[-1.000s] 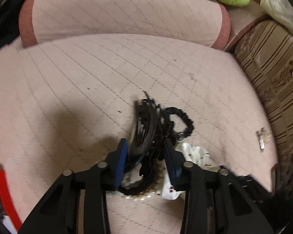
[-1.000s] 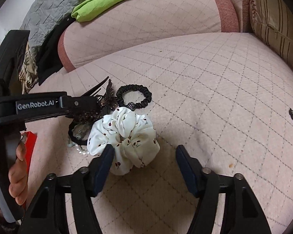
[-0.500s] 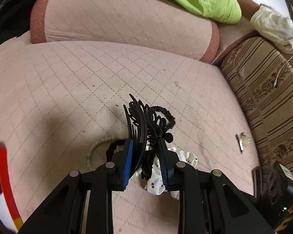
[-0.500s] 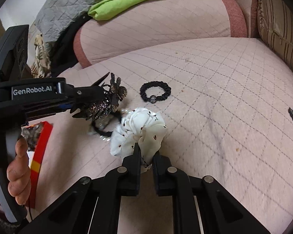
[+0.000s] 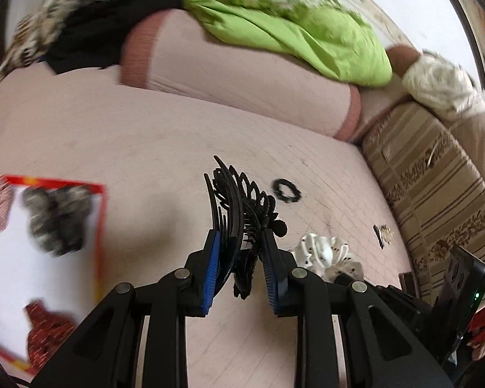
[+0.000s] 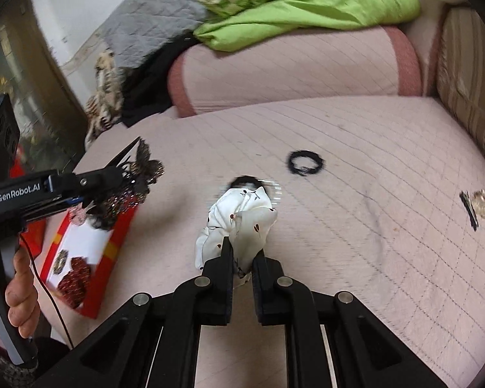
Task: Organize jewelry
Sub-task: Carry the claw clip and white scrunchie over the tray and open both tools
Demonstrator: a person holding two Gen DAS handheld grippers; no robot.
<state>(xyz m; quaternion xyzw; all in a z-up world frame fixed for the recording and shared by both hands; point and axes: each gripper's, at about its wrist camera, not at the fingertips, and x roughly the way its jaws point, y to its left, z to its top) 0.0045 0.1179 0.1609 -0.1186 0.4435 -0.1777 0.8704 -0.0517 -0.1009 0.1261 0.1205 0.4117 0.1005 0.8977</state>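
Holding now: left gripper point(image 5: 241, 252) clamps black hair comb point(image 5: 232, 200); right gripper point(image 6: 242, 252) pinches white scrunchie point(image 6: 239, 216), lifted off sofa.
Box: red-edged tray point(image 6: 119, 239), at 9 o'clock.
Risk: comb teeth may snag, scrunchie slip.

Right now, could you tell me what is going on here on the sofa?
A person is sorting hair accessories with two handheld claws. The left claw grips a black decorative hair comb, lifted near the red-edged white tray. The right claw pinches a white patterned fabric scrunchie. A small black hair tie lies on the pink quilted cushion.
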